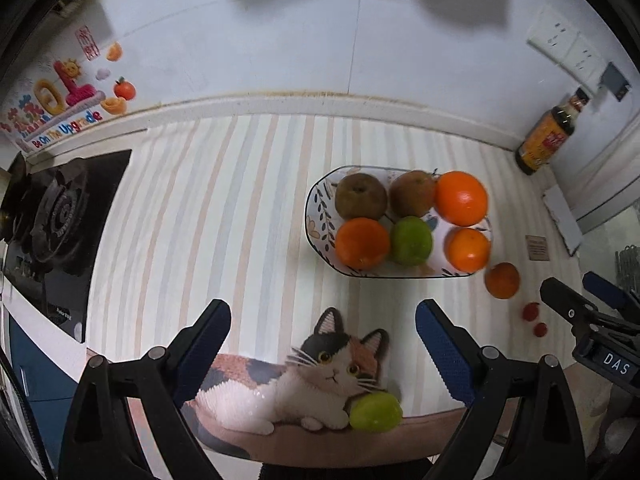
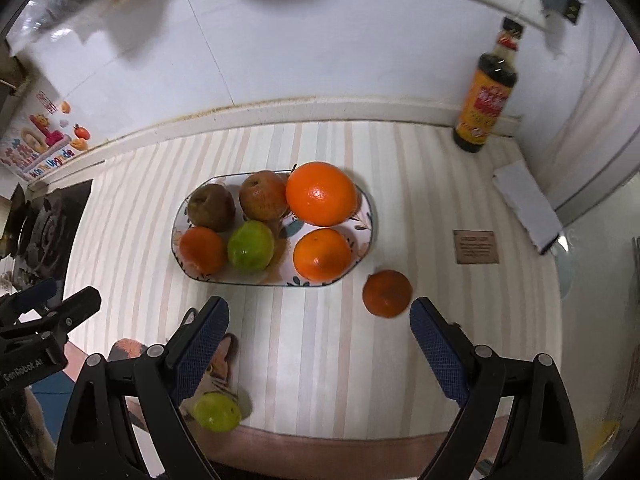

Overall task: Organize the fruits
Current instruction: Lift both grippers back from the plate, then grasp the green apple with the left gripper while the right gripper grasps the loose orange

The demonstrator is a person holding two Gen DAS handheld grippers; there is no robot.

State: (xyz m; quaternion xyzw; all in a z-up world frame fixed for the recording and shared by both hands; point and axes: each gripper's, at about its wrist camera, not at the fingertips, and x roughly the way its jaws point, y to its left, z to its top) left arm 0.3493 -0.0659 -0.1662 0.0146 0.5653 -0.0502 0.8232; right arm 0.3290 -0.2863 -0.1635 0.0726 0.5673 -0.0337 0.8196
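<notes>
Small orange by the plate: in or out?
Out. The small orange sits on the striped cloth, just past the plate's rim, apart from it. Six fruits are on the plate.

A striped cloth (image 2: 320, 340) covers the counter. Ahead of the right claw (image 2: 319, 332), slightly to its left, sits an oval patterned plate (image 2: 368, 236) of fruit. A loose mandarin (image 2: 387, 293) lies just inside the claw's right fingertip, apart from the plate. Down by its left finger a green fruit (image 2: 217, 411) rests on the cat-shaped mat (image 1: 320, 384). Far ahead to the right stands a dark sauce bottle (image 2: 486, 92), with a small brown card (image 2: 476, 247) nearer. Two small red fruits (image 1: 535, 318) lie right of the left claw (image 1: 323, 320), and a gas hob (image 1: 52, 216) sits far to its left.
</notes>
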